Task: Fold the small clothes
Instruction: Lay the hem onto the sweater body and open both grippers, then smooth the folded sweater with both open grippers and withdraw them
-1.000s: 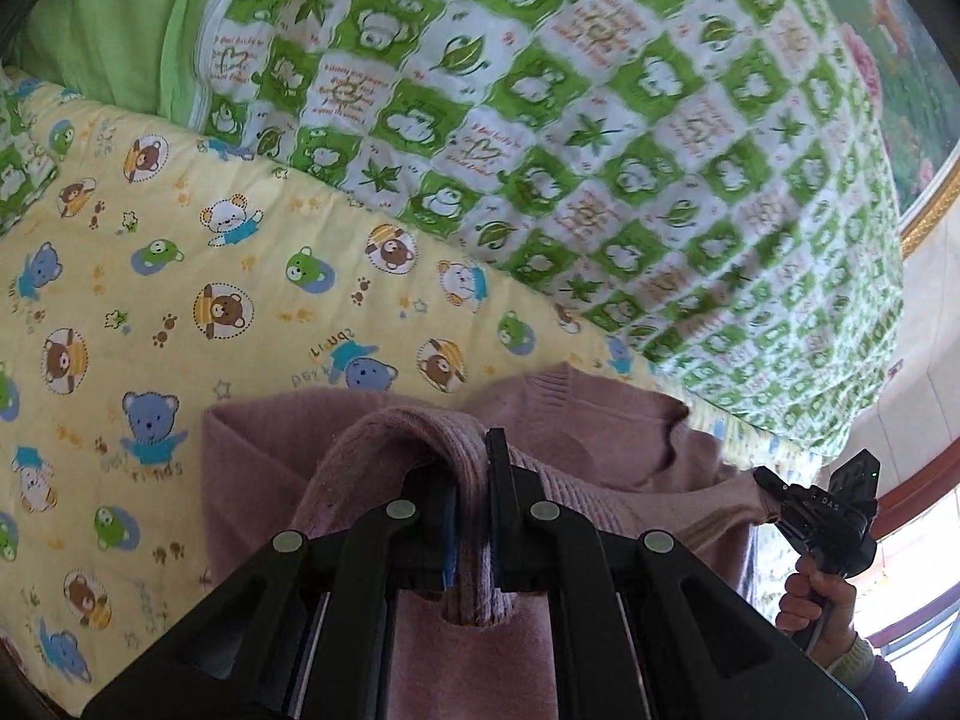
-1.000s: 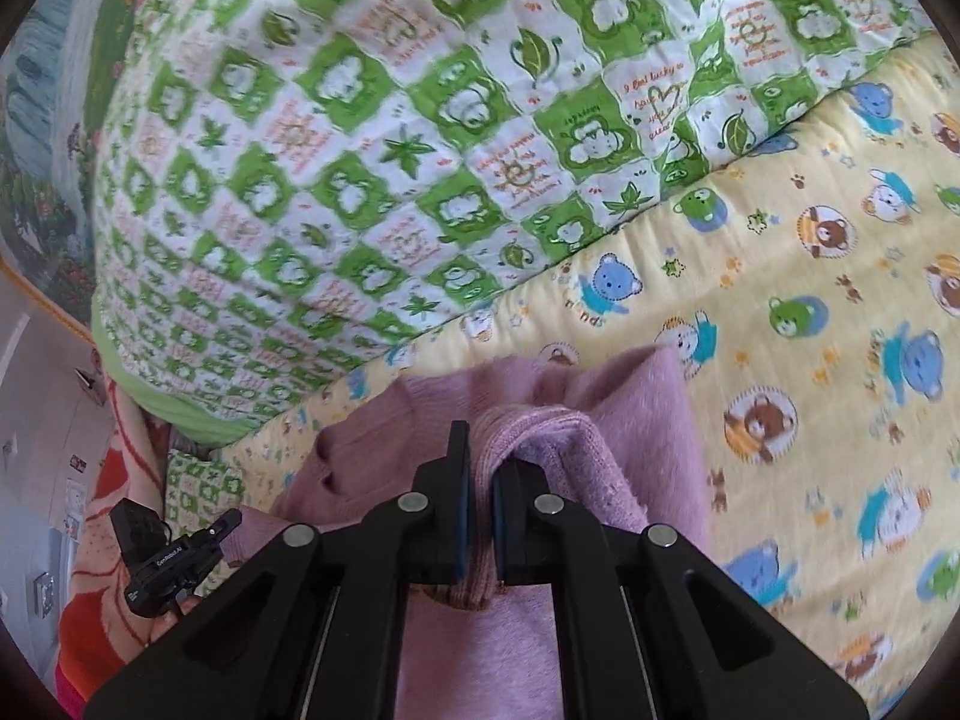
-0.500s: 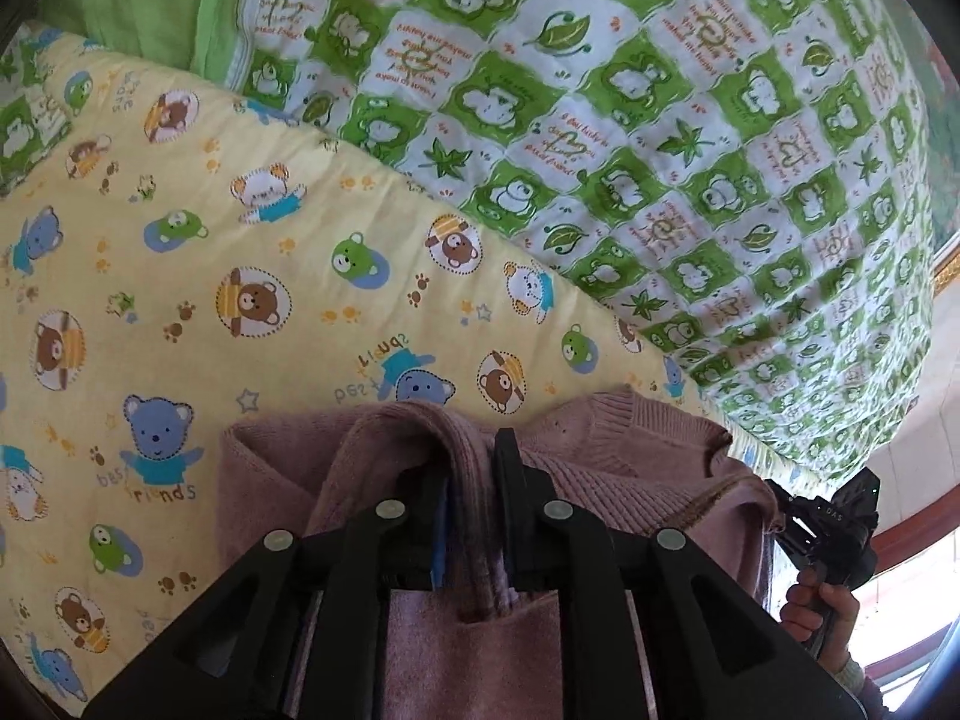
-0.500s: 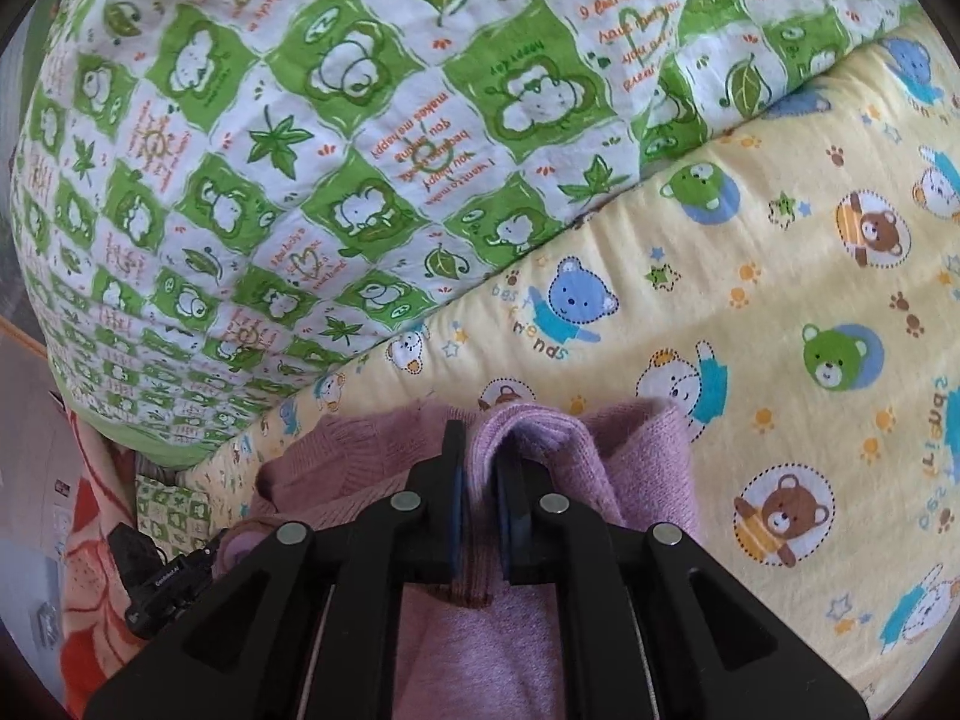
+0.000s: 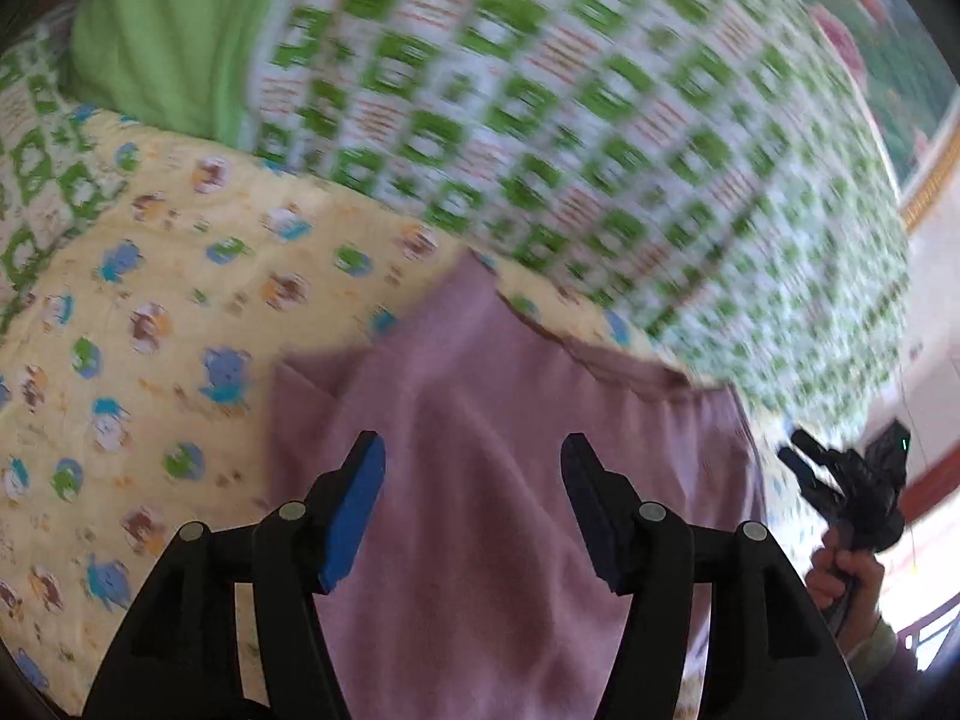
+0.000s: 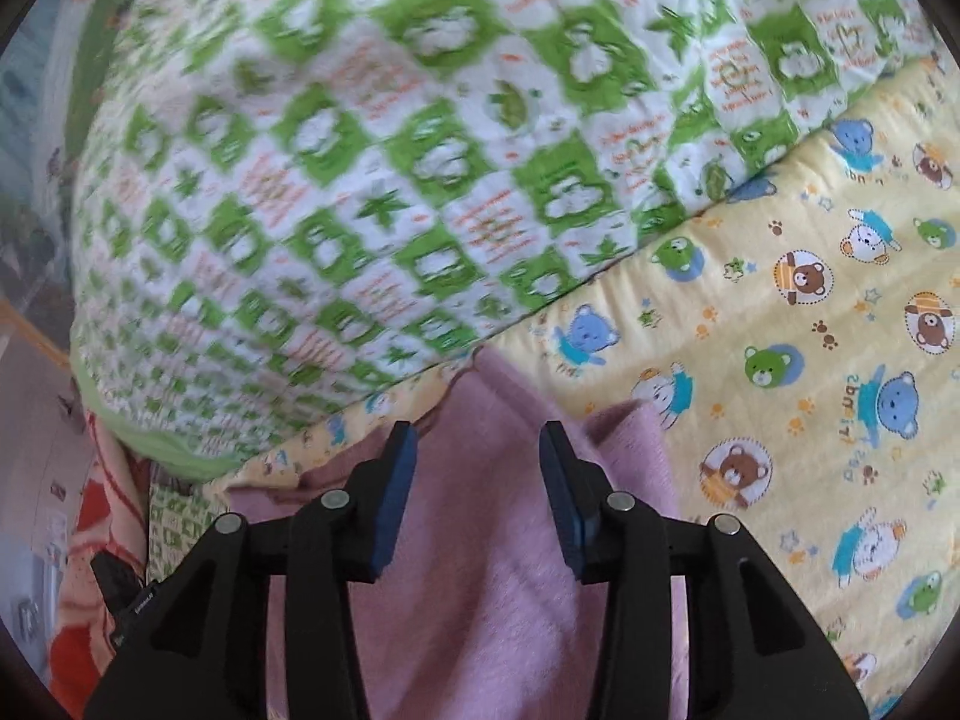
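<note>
You're in a home bedroom: a bed with a yellow bear-print sheet (image 6: 810, 330), a bulky green-and-white quilt (image 6: 372, 168) piled on it, and a framed picture (image 5: 900, 90) on the wall behind.

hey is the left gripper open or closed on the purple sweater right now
Open. The left gripper has its jaws spread wide, with the purple sweater lying flat between and beneath them, not pinched.
</note>
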The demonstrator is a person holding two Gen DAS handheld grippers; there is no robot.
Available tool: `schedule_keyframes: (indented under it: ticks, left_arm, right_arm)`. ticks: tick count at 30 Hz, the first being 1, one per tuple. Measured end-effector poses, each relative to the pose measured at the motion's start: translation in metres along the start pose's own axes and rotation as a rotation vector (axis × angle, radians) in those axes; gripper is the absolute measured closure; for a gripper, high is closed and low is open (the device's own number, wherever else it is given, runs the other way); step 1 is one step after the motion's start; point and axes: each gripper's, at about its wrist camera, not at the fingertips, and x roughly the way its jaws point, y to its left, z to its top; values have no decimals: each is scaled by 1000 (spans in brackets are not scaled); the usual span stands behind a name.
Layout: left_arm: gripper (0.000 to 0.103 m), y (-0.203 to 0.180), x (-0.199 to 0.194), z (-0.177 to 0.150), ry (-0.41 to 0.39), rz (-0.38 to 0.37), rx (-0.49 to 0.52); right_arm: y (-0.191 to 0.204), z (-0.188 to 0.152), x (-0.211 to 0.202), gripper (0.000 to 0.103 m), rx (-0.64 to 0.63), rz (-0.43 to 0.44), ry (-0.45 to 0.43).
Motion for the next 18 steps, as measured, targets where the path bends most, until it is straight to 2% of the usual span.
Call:
schedule_keyframes:
  ticks: [3, 6, 10, 13, 16, 18]
  left_arm:
    - [41, -31, 10, -28, 73, -59, 74]
    - [41, -62, 25, -58, 141, -108, 147]
    - [41, -86, 52, -81, 196, -107, 223]
    - [41, -83, 72, -76, 201, -85, 230]
    - [42, -72, 91, -56, 166, -17, 242]
    - [43, -61, 103, -34, 145, 31, 227]
  right_arm:
    - [27, -27, -1, 59, -137, 32, 49]
    - [56, -64, 8, 59, -286, 74, 137]
    - [80, -106, 38, 59, -404, 149, 289]
    - [83, -122, 65, 59, -462, 150, 367]
    - [72, -109, 89, 59, -456, 100, 346]
    - [60, -87, 100, 59, -404, 73, 295]
